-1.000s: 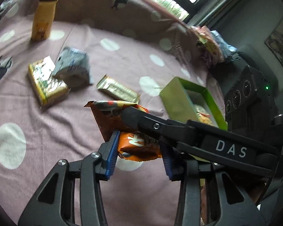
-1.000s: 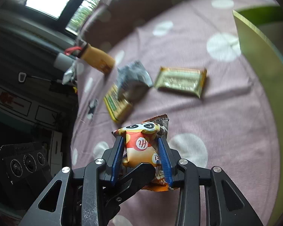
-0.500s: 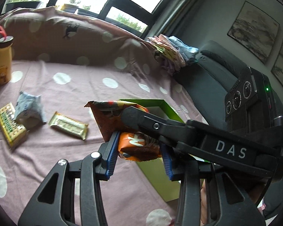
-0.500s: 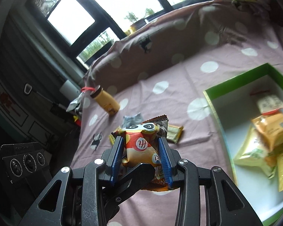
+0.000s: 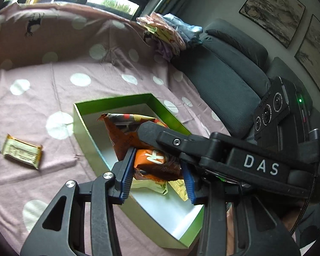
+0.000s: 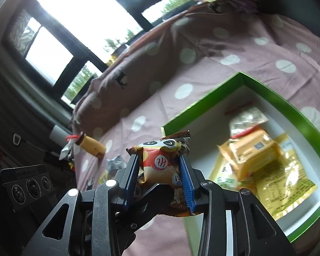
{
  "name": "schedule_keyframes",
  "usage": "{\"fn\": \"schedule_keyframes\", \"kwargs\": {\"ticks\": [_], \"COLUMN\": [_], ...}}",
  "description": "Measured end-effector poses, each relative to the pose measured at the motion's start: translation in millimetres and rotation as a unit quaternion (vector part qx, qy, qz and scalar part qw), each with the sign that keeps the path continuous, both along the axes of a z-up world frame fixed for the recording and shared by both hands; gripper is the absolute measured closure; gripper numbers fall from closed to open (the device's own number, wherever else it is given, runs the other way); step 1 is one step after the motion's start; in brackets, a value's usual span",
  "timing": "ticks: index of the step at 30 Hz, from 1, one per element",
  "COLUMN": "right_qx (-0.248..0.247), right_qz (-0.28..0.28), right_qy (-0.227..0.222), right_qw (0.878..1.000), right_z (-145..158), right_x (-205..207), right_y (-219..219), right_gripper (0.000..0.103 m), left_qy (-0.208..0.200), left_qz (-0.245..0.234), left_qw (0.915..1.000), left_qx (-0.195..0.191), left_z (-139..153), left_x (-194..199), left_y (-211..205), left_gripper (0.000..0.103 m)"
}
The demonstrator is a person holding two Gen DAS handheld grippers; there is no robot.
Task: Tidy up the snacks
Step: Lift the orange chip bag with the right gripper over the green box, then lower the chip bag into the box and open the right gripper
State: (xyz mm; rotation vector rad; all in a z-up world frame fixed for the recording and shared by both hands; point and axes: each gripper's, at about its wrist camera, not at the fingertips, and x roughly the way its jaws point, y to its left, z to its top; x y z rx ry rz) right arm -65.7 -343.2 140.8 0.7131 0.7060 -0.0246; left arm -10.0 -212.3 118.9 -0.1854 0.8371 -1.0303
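Both grippers carry snacks to the green box: the left gripper clenches an orange packet above its near end, the right gripper grips a panda packet just left of its left wall, ready to drop beside the yellow packets already inside, while a gold bar waits on the spotted cloth to the left

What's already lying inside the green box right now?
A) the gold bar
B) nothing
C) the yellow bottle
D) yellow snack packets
D: the right wrist view shows yellow snack packets on the white floor of the green box; the orange packet is held in the right gripper.
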Motion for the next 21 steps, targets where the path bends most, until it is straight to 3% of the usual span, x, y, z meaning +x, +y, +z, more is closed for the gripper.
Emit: {"fn": "schedule_keyframes", "kwargs": {"ticks": [10,21], "right_qx": [0.015,0.039], "right_qz": [-0.039,-0.05], "right_qy": [0.041,0.077], "right_qw": [0.998,0.995], "right_z": [-20,-39], "right_x": [-7,-4], "right_y": [-32,-44], "right_gripper": [0.062,0.062], "left_qy": [0.047,0.073], "left_qz": [-0.03,-0.024], "left_qw": [0.9983,0.996], "left_qx": [0.016,0.045], "left_z": [-17,-28], "left_x": [8,10], "left_y": [-33,-45], "left_gripper": [0.063,0.064]}}
